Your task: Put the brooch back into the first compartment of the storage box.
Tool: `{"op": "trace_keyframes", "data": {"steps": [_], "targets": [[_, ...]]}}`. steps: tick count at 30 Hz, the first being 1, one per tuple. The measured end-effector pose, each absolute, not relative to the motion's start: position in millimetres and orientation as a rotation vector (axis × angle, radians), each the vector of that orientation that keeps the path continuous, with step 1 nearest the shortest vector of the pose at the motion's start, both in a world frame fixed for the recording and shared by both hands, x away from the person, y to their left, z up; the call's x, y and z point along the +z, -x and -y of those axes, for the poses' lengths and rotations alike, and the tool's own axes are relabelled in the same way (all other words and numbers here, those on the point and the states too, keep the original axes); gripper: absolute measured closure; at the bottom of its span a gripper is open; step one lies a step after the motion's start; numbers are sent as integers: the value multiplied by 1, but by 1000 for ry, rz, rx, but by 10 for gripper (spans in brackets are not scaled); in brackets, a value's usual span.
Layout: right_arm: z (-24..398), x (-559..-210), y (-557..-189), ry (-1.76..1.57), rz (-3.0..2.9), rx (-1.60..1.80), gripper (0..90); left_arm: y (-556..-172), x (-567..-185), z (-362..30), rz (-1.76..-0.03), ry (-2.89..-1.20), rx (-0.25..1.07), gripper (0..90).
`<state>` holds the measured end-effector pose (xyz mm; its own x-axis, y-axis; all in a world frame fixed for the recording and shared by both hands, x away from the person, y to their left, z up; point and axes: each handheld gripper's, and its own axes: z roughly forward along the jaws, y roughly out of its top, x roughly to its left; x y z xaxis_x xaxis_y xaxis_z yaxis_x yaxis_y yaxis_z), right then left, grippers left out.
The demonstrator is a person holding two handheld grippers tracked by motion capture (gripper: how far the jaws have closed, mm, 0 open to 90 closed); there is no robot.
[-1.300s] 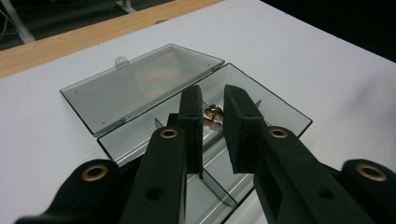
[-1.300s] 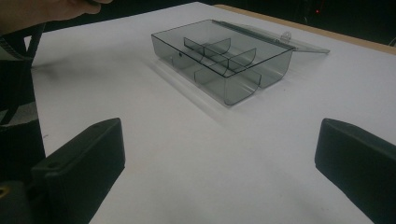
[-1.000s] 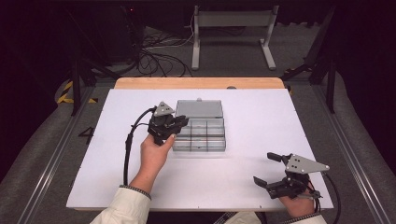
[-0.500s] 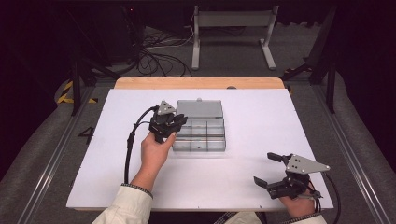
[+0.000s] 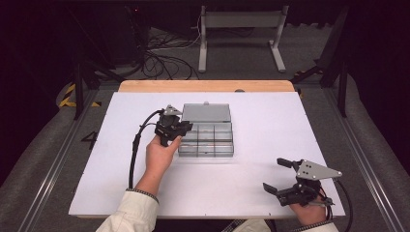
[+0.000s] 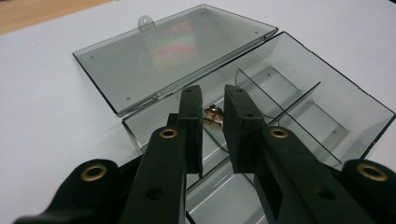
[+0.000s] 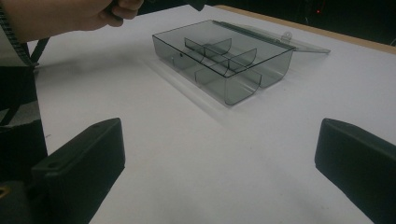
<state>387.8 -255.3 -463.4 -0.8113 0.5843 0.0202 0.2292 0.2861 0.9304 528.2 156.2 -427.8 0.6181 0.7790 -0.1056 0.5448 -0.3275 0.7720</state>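
The left gripper [image 6: 212, 100] hangs over the near-left corner of the clear compartment box [image 5: 207, 140], its jaws drawn close together, with a narrow slit between the pads. Just past the tips sits a small brass-coloured part [image 6: 213, 115]; whether the pads pinch it or it lies loose on the compartment floor beyond them cannot be told from this angle. The box stands in the middle of the white tabletop [image 5: 270, 116], its lid [image 6: 173, 51] folded flat open behind it.

To do this well, the tips should go straight down into that one compartment, clear of the thin dividers [image 6: 275, 93] and the front wall, so the light box is not nudged or tipped. If the part is held, the jaws should part only once it is low inside the cell, so it cannot bounce out.

The right gripper [image 5: 285, 175] rests near the tabletop's front-right corner, jaws spread wide and holding nothing, well apart from the box.
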Motion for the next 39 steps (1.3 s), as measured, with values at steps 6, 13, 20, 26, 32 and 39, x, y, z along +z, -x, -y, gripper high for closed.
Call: {"op": "trace_keyframes", "data": {"steps": [6,13,20,26,32,39], "targets": [[255,-463,-388,-739,-2236,1534,23,-533,-432,-156,-1080,-2030,335,777],[255,-464,-388,-740,-2239,1532,24,-536,-435,-153,-1116,-2029,318,777],[255,-464,-388,-738,-2239,1535,24,-538,-440,-152,-1145,-2068,329,776],[255,-464,-388,-739,-2240,1531,25,-539,-442,-151,-1144,-2093,346,775],[255,-464,-388,-739,-2240,1529,25,-541,-445,-149,-1165,-2099,305,775],[255,-464,-388,-737,-2241,1529,25,-543,-449,-147,-1172,-2143,295,774]]}}
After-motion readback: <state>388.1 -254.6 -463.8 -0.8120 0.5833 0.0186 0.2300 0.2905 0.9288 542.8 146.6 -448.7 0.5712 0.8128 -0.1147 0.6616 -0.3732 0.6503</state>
